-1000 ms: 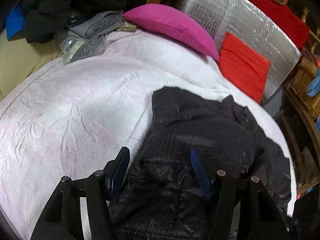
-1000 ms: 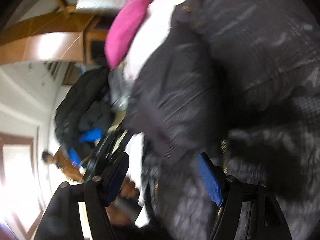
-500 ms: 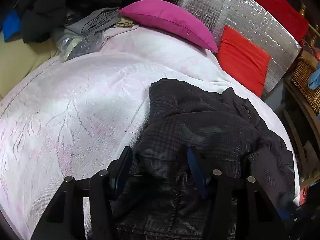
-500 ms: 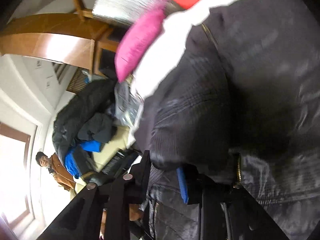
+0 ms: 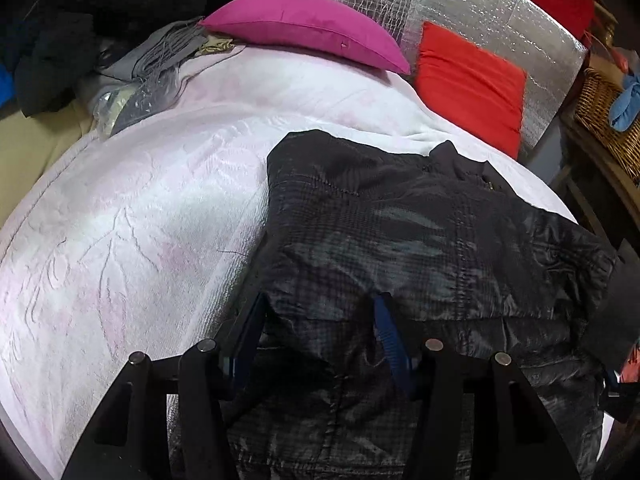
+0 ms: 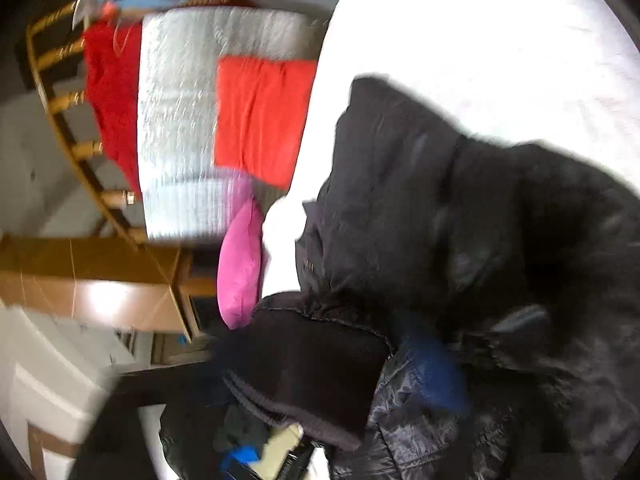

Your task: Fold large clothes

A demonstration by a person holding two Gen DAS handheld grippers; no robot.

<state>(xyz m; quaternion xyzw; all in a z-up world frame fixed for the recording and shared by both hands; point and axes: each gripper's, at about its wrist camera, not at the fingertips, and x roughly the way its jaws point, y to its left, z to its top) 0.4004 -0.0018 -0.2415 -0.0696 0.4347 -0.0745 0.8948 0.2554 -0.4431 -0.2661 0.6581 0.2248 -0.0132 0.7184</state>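
My left gripper [image 5: 318, 322] sits low over the dark jacket [image 5: 420, 248], which lies spread on the white bedspread [image 5: 140, 208], toward its right half as my left camera sees it. The jaws stand about half apart, and a bunched fold of the jacket's shiny checked fabric rises between them; the blue pads [image 5: 390, 336] seem to press against that fold on both sides, so I read it as a grip on the jacket. My right gripper [image 6: 340, 376] is badly blurred. Its jaws are opening wide just now, and one blue pad [image 6: 436, 380] shows against the jacket, with a dark ribbed cuff [image 6: 312, 372] of the garment draped in front of the camera; no pad presses on cloth there. A pink pillow [image 5: 308, 36] and a red cushion [image 5: 468, 84] lie beyond the jacket.
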